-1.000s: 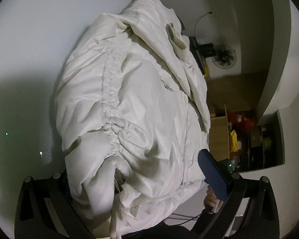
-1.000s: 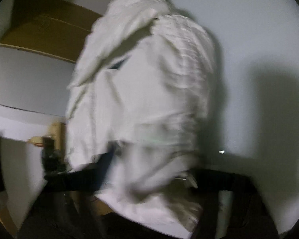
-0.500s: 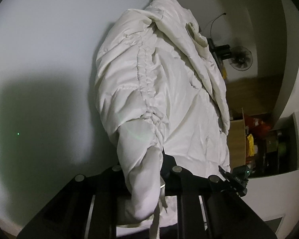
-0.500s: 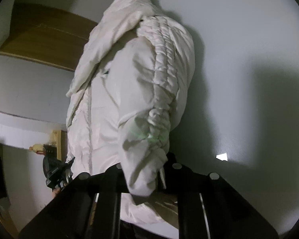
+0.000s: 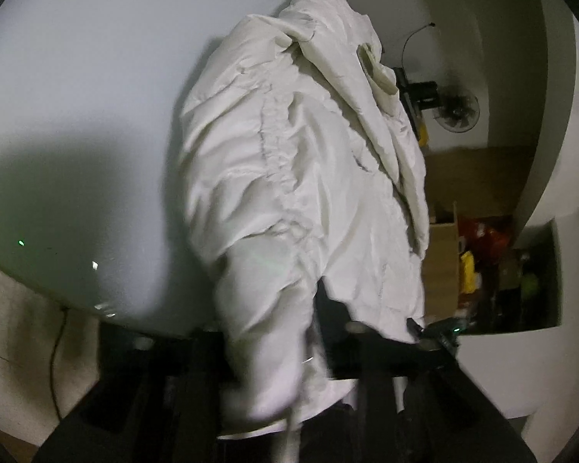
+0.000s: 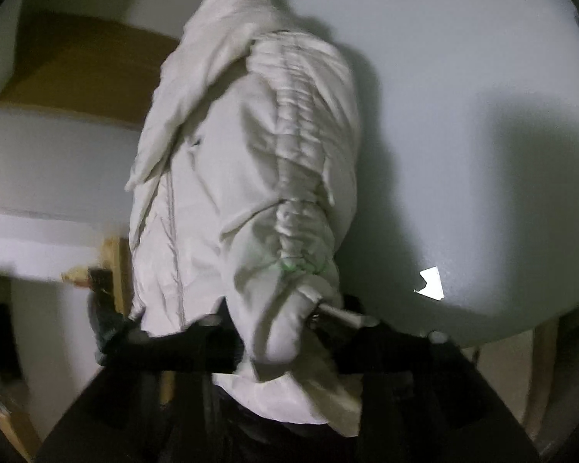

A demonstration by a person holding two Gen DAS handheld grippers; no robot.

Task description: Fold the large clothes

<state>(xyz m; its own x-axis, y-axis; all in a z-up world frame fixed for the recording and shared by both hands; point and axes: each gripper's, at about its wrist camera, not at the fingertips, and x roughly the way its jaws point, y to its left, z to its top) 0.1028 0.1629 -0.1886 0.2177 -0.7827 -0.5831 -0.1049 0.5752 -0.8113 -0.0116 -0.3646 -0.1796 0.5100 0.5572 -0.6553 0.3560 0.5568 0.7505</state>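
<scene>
A white puffy jacket (image 5: 308,173) lies lengthwise on the pale round table (image 5: 77,96), its gathered sleeve seam toward me. My left gripper (image 5: 280,332) has the sleeve end bunched between its black fingers, and cloth hangs down through the gap. Its jaws are opening, with the sleeve still filling them. In the right wrist view the same jacket (image 6: 251,154) stretches away over the table (image 6: 463,77). My right gripper (image 6: 285,324) has the other sleeve cuff between its fingers. Its jaws are opening too, cloth packed between them. Both views are motion-blurred.
The table's near edge (image 5: 58,297) is close, with a cable (image 5: 54,347) hanging below it. A fan (image 5: 457,114), a cardboard box (image 5: 442,266) and a cluttered shelf niche (image 5: 501,262) lie beyond the jacket. A white scrap (image 6: 430,283) sits on the table above a table leg (image 6: 540,378).
The left jaws, wide apart a second ago, closed on the sleeve end. Both grippers drew back toward the table's near edge with the jacket, and the edge and floor came into view.
</scene>
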